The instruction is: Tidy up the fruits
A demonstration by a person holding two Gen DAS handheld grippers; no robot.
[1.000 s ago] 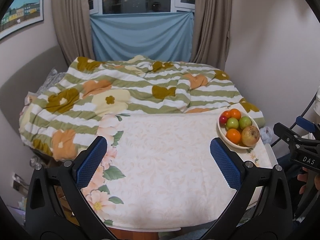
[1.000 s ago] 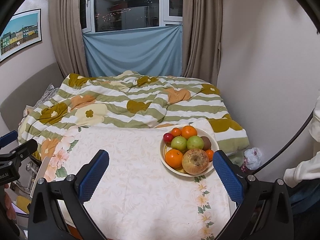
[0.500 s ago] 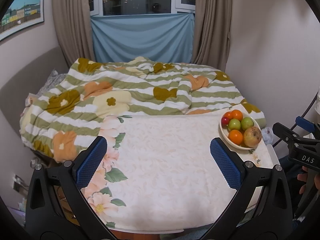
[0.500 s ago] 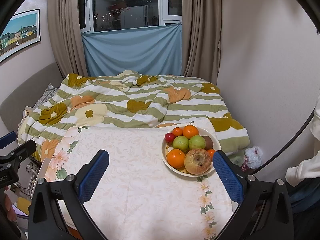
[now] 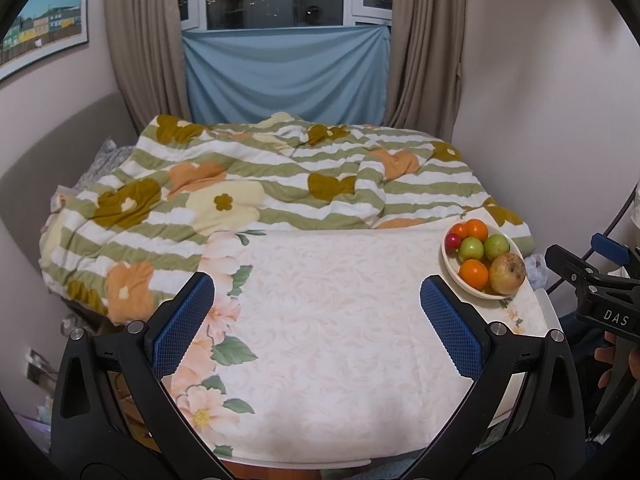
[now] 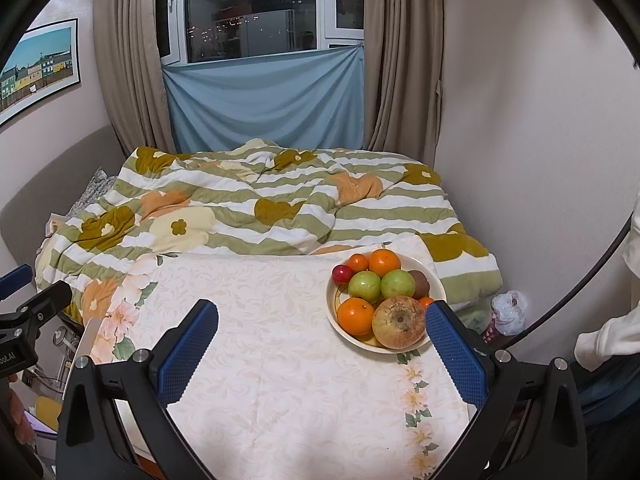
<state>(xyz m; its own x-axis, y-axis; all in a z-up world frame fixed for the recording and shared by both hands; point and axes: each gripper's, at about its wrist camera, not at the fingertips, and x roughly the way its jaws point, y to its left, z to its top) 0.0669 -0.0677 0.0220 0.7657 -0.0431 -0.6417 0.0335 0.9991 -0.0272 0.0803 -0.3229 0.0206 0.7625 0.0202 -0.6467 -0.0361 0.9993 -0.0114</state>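
Note:
A cream bowl (image 6: pixel 438 281) of fruit stands at the table's far right, by the bed. It holds a large brownish apple (image 6: pixel 399 322), two green apples (image 6: pixel 365 285), oranges (image 6: pixel 355 315), a kiwi (image 6: pixel 421 282) and a small red fruit (image 6: pixel 340 273). My right gripper (image 6: pixel 322 338) is open and empty, its right finger just in front of the bowl. In the left wrist view the bowl (image 5: pixel 452 267) lies beyond my open, empty left gripper (image 5: pixel 316 312), to its right. The right gripper's black frame (image 5: pixel 592 292) shows at that view's right edge.
A floral cloth (image 5: pixel 320 320) covers the table. Behind it lies a bed with a green-striped flowered quilt (image 6: pixel 260 208), reaching to the curtained window. A wall runs close on the right, with a plastic bag (image 6: pixel 506 312) on the floor. A person's white sleeve (image 6: pixel 608 336) is at far right.
Both views have shifted slightly; the fruit bowl sits a little lower and nearer the right gripper's finger. Both grippers stay open and nothing on the table has moved.

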